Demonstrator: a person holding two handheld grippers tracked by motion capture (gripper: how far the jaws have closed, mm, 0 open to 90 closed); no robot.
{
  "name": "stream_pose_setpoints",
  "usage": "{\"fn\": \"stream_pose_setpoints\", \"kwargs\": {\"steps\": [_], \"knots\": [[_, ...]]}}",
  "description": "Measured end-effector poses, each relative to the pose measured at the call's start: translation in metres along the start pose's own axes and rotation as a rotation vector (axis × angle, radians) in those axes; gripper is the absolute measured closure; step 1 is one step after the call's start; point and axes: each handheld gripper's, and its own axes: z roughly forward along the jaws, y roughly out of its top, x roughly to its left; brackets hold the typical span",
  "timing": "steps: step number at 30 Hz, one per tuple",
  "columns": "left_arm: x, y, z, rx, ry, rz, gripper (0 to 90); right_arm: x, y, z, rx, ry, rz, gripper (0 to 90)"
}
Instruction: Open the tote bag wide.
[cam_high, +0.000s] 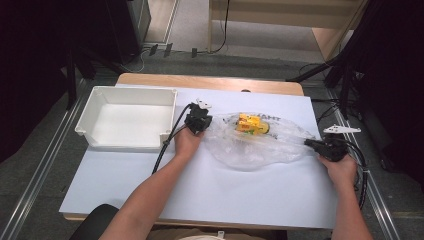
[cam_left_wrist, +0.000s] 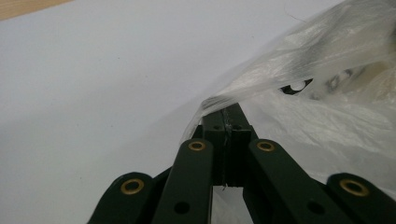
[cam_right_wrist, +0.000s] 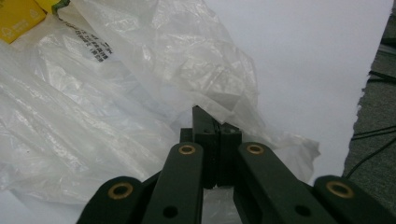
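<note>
Clear crinkled plastic bag (cam_high: 257, 145) lies on the white surface (cam_high: 210, 190) right of the empty white rectangular plastic bin (cam_high: 127, 119), with a yellow packet (cam_high: 250, 123) showing through its upper part; judged step: the bag is pinned at 2 opposite edges and stretched between them, ahead of opening or emptying it. Left tongs (cam_left_wrist: 227, 122) are closed tight on a fold of film at the bag's left edge, and right tongs (cam_right_wrist: 211, 122) are likewise clamped on film at its right edge. Next move calls for both grips to hold without tearing the thin film while the bag is lifted or tipped toward the bin.
</note>
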Motion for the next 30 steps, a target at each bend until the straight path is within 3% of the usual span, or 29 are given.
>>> {"fn": "stream_pose_setpoints", "kwargs": {"steps": [3,5,9,14,19,26,30], "knots": [[0.001,0.0,0.0,0.003,-0.004,-0.009,90.0,0.002,-0.001,0.001,-0.013,0.021,-0.028,90.0],[0.002,0.001,0.0,0.007,-0.014,-0.017,90.0,0.004,0.001,0.002,-0.003,0.046,-0.022,90.0],[0.006,0.006,-0.002,0.044,-0.041,-0.035,90.0,0.016,0.011,0.003,0.003,0.072,-0.054,90.0],[0.007,0.01,-0.01,0.044,-0.07,-0.012,90.0,0.026,0.019,0.003,-0.008,0.1,-0.084,90.0],[0.004,0.016,-0.021,0.01,-0.096,-0.009,90.0,0.029,0.022,0.0,-0.002,0.116,-0.068,90.0],[0.002,0.024,-0.035,-0.033,-0.131,-0.027,87.2,0.036,0.03,-0.01,-0.032,0.131,-0.083,90.0],[0.003,0.028,-0.044,-0.047,-0.142,-0.017,88.7,0.042,0.035,-0.012,-0.028,0.135,-0.105,90.0]]}}
